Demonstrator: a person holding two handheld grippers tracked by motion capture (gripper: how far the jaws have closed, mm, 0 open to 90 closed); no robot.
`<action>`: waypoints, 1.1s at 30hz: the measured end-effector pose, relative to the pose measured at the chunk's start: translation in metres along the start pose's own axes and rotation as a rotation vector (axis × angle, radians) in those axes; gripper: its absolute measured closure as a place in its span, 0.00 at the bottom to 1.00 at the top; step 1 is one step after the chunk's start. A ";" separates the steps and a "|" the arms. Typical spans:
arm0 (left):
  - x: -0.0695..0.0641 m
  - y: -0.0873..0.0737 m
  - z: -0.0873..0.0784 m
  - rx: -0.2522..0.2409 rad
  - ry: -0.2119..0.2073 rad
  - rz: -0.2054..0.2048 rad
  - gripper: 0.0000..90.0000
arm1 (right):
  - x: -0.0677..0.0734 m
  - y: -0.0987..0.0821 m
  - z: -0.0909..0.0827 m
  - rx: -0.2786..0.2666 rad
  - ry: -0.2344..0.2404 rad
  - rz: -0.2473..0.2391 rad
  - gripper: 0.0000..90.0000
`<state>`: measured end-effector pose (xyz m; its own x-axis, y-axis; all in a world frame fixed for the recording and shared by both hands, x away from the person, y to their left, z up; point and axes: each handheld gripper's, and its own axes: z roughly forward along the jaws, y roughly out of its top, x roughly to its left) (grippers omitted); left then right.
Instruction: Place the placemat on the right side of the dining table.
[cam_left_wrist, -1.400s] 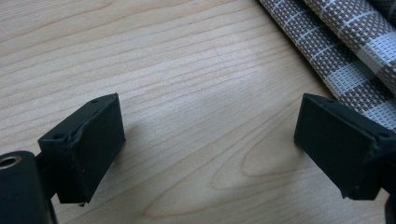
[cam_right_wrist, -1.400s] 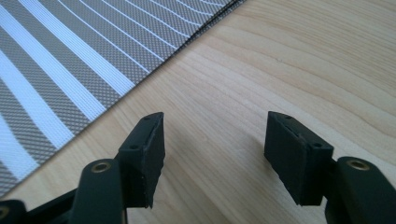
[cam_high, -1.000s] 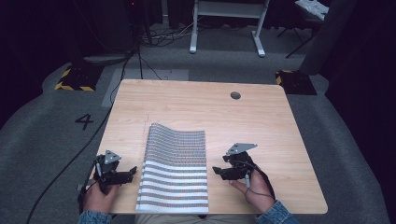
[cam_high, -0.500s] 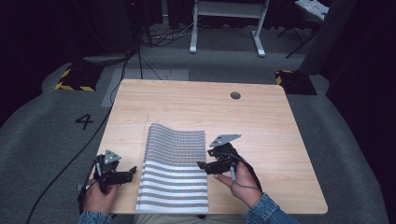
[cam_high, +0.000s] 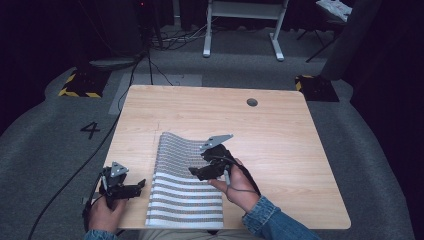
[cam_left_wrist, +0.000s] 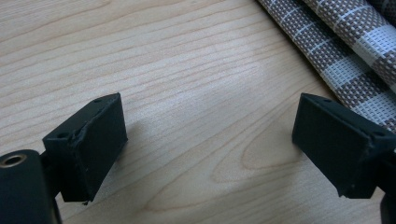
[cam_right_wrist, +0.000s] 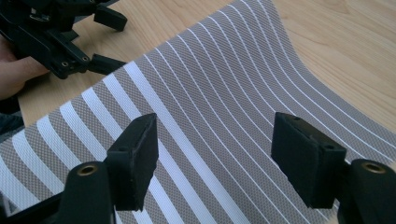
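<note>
A striped woven placemat (cam_high: 186, 186) is lying lower centre on the table (cam_high: 280, 135), its far edge curling up, nothing yet gripped. The right gripper (cam_high: 196, 171) is hovering above it, jaws wide and just opening further, empty. The left gripper (cam_high: 141, 184), wide and empty, is waiting just beside its left edge; handling is only beginning.

Open right claw (cam_right_wrist: 215, 161) above striped mat (cam_right_wrist: 224, 93)

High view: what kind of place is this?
Probably a lab or recording studio: light wooden table on grey carpet, yellow-black hazard-striped floor blocks, a floor marking "4", dark surroundings.
</note>
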<state>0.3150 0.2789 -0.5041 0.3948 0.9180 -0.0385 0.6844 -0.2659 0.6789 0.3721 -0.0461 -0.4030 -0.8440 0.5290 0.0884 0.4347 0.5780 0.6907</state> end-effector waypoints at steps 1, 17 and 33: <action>0.000 0.000 0.000 0.000 0.000 0.000 0.11 | 0.003 0.007 0.007 0.000 0.011 -0.020 0.33; 0.001 0.003 0.002 0.002 -0.005 0.000 0.10 | 0.043 0.039 0.070 0.048 0.039 -0.009 0.29; 0.001 0.003 0.002 0.003 -0.005 0.000 0.10 | 0.064 0.048 0.112 0.133 -0.031 -0.044 0.26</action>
<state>0.3184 0.2781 -0.5041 0.3978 0.9165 -0.0419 0.6864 -0.2670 0.6764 0.3743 0.0845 -0.4445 -0.8539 0.5191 0.0361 0.4367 0.6771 0.5923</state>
